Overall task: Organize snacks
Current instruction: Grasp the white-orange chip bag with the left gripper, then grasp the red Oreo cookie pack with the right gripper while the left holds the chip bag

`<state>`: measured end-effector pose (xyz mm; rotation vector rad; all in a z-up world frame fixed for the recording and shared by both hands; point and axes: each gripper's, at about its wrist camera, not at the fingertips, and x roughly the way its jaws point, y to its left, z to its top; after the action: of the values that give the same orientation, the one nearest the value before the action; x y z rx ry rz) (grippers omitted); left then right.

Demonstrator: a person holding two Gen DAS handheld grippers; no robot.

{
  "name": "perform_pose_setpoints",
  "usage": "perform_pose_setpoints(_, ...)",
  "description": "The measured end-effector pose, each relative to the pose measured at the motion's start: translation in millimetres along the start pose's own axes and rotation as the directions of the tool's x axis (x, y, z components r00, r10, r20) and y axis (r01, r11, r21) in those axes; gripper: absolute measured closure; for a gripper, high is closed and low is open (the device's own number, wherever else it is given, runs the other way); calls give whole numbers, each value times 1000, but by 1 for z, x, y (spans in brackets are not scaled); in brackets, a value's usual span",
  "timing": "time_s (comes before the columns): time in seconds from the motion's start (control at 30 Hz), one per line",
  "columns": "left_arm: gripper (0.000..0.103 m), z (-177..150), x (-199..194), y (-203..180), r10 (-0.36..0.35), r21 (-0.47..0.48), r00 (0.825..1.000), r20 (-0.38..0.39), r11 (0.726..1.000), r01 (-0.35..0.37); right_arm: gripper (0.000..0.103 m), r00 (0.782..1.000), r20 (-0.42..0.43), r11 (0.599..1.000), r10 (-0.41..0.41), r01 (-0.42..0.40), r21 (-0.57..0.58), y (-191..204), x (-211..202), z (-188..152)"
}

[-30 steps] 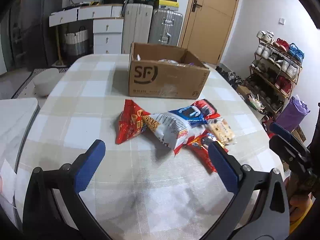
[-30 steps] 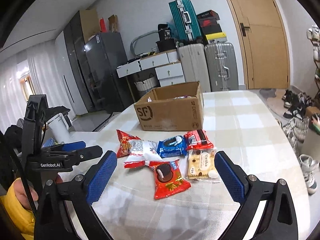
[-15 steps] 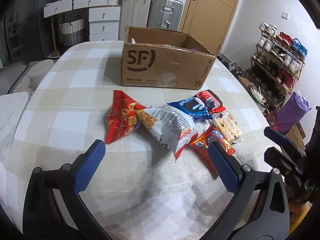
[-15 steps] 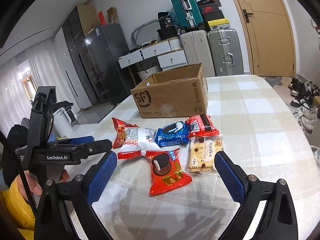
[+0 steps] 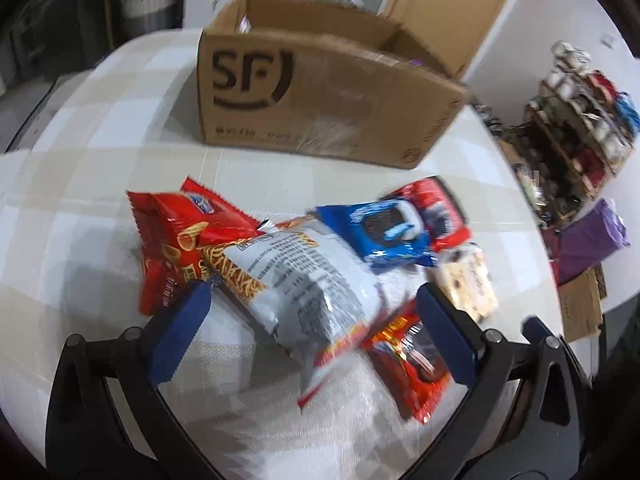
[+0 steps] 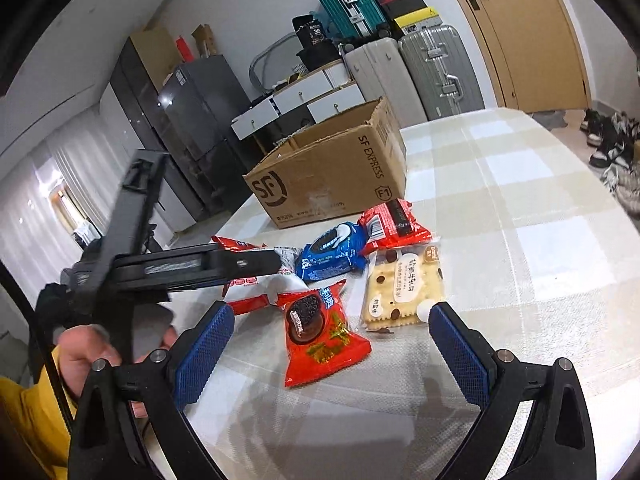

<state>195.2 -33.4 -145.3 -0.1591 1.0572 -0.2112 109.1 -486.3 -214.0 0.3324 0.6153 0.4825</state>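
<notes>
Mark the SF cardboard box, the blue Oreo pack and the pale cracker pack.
SF cardboard box [image 6: 320,188]: right wrist view, on its printed front wall.
blue Oreo pack [image 6: 332,250]: right wrist view, middle of the wrapper.
pale cracker pack [image 6: 404,286]: right wrist view, centre of its clear front.

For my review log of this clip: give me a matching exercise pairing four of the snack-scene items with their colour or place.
Things:
1. Oreo packet beside the box
2. Oreo packet nearest the right tongs
3. Clear-wrapped square cracker pack
4. Brown cardboard SF box

Descriptions:
A. red
B. cream, dark spots
C. behind all the snacks
D. blue

Pairs: 1-D, 2-A, 3-B, 4-C
</notes>
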Motion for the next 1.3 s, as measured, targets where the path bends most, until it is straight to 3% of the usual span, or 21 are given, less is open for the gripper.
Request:
perform_pose_setpoints(0.03, 6, 1, 5, 1, 3, -12, 1000, -16, 1000, -4, 3, 1000, 1, 1000, 7, -7, 4, 0, -1, 0)
perform_pose_setpoints(0.1, 27, 2, 15, 2, -19, -38, 999, -42, 999, 17, 3, 1000, 5, 1000, 25, -25, 15, -2, -1, 0)
perform_pose_setpoints(0.33, 50, -4, 13, -7, -65, -3, 998, -19, 998, 65, 3, 998, 16, 997, 58, -59, 47, -7, -4, 0)
perform_pose_setpoints(0.53, 52, -11, 2, 4, -74, -17, 997, -13, 997, 74, 3, 998, 14, 996, 62, -63, 60, -8, -5, -1)
perform_pose_setpoints(0.8, 52, -26, -39, 20, -116, 9, 992, 52, 993, 116, 3, 998, -56, 1000, 23, -23, 11, 2, 8, -1)
perform_pose_setpoints(1.03, 52, -47, -76, 54, -152, -5, 984, 97, 988, 154, 3, 986, -163, 990, -32, 9, -139, 30, 31, -2)
perform_pose_setpoints(1.17, 52, -57, -84, 78, -164, -38, 983, 85, 985, 168, 3, 984, -156, 977, -89, 56, -204, 39, 41, 14)
perform_pose_setpoints(1.3, 52, -65, -90, 94, -171, -55, 981, 95, 983, 177, 5, 948, -217, 913, -232, 136, -383, 56, 72, 10)
